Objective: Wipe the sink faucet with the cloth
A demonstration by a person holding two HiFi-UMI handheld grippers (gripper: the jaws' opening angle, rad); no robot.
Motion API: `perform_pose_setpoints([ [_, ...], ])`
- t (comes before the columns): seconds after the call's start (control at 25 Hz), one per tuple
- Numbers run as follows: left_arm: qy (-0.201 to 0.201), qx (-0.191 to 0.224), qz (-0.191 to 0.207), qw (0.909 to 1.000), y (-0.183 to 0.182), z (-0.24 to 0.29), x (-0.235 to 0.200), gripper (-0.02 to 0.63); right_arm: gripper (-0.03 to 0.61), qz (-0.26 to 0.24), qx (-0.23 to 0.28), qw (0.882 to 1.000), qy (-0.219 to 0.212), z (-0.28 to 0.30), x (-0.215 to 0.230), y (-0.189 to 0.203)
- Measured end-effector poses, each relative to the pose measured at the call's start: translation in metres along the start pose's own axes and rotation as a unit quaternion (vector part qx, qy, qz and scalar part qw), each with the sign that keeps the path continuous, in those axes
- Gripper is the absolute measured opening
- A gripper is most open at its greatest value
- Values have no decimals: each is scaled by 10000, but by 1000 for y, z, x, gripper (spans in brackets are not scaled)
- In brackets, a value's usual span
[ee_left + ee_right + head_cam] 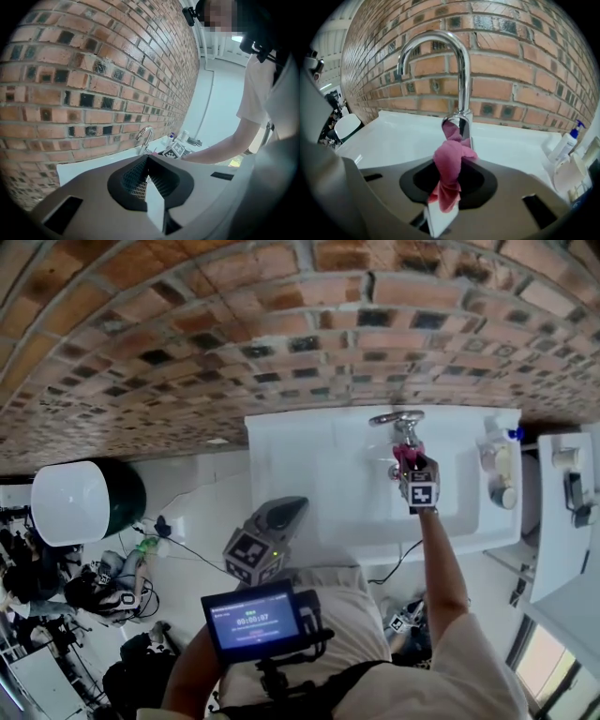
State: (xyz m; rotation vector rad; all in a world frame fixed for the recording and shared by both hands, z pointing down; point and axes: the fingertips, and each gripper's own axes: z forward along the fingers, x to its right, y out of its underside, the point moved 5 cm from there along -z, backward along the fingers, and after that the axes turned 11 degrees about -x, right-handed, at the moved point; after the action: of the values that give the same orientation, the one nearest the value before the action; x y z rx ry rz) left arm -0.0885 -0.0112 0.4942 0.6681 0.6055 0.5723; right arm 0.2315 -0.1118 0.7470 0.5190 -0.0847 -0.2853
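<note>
Counts: 1 chrome gooseneck faucet (461, 70), 1 pink cloth (449, 171), 1 white sink (309, 474), 2 grippers, 1 pump bottle (565, 143) with a blue top, at the sink's right end beside a few small containers that are too blurred to name.

The sink is set against a red-brown brick wall (234, 334), which fills the upper half of the head view. The floor is white. At left in the head view there is a white round-topped object with a dark green side (80, 498), and cables and gear lie at lower left. A small screen (253, 620) sits on the person's chest rig.

Right gripper (411, 463): bare forearm stretched out over the basin, upper right of centre in the head view. Its jaws are clamped on the bunched cloth, and the cloth's far end touches the faucet's lower stem.

Left gripper (147, 180): held low by the torso at the sink's near left edge. Its jaws are pressed together with nothing between them.
</note>
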Motion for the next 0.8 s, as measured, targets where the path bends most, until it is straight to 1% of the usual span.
perform_pose_setpoints([
  [0.12,-63,14,20,10000,3,2,-6,-8,109,-233,-233,9995,10,14,2,3],
  [0.28,-60,-76,-88,9999,5,5,-5,-8,109,-449,-598,9972,35,33,8,10],
  [0.44,31,-135,-75,9999,4,11,-1,-8,109,-391,-1029,9939,42,61,20,18],
  [0.52,39,-121,-44,9999,3,15,2,-8,109,-328,-1258,9915,99,63,29,18],
  [0.6,58,-116,-2,9999,2,17,8,-8,110,-10,-1418,9898,130,55,43,32],
  [0.64,92,-135,10,9999,2,18,12,-8,110,293,-1336,9906,57,46,51,37],
  [0.72,191,-189,-13,9996,1,20,19,-8,110,1068,-775,9908,-297,23,68,31],
  [0.76,228,-205,-47,9995,1,20,20,-8,110,1495,-426,9866,-485,16,78,24],
  [0.8,242,-210,-68,9995,1,21,19,-8,110,1911,-83,9794,-649,12,89,17],
])
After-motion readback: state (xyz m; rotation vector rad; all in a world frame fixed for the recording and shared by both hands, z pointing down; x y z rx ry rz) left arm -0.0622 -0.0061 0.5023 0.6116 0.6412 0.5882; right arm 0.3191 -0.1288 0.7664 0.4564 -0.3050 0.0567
